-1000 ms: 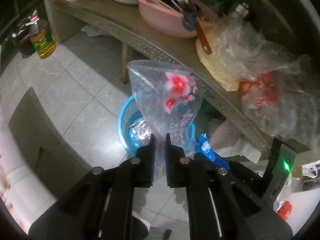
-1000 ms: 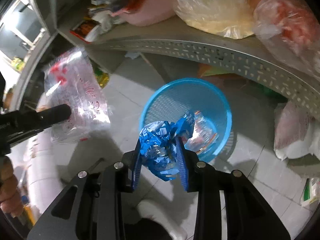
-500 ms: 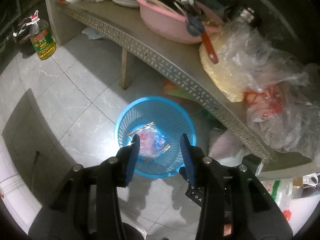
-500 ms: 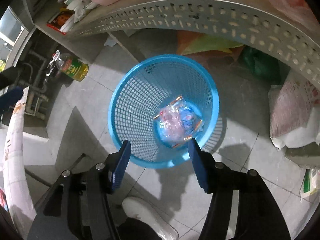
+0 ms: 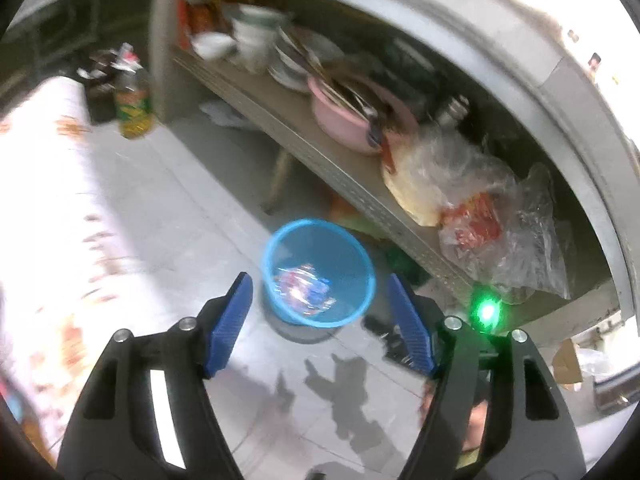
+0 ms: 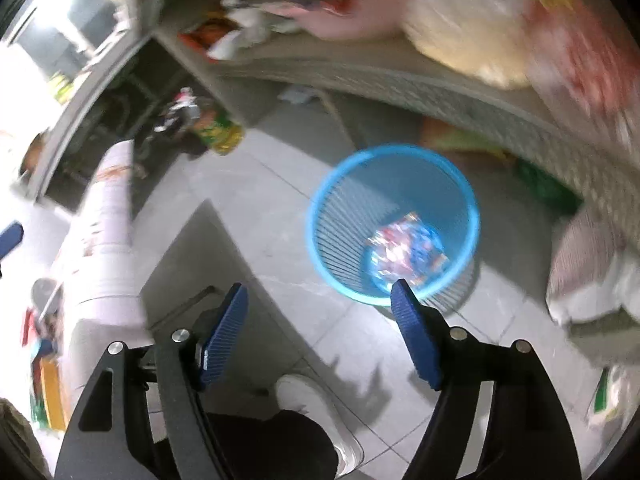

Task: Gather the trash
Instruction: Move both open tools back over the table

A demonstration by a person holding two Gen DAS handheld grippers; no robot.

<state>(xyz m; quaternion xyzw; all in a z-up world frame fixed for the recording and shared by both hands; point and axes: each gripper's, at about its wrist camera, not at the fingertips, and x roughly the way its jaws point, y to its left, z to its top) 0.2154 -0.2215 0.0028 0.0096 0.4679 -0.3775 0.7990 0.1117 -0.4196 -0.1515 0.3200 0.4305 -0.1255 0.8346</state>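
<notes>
A blue mesh waste basket (image 5: 352, 256) stands on the tiled floor beside a low shelf; it also shows in the right wrist view (image 6: 332, 200). Crumpled plastic wrappers (image 5: 302, 288) lie in its bottom, also seen in the right wrist view (image 6: 406, 254). My left gripper (image 5: 320, 300) is open and empty, well above the basket. My right gripper (image 6: 320, 312) is open and empty, above the floor to the basket's left. Both views are blurred by motion.
A grey perforated shelf (image 5: 352, 184) holds a pink basin (image 5: 344, 120), dishes and plastic bags (image 5: 480, 200). An oil bottle (image 5: 132, 112) stands on the floor at the far left. A white patterned surface (image 5: 48, 200) lies left. My white shoe (image 6: 308, 400) is below.
Both grippers have let go of their wrappers, which now lie in the basket. Both grippers have opened wider and pulled up and away from the basket.
</notes>
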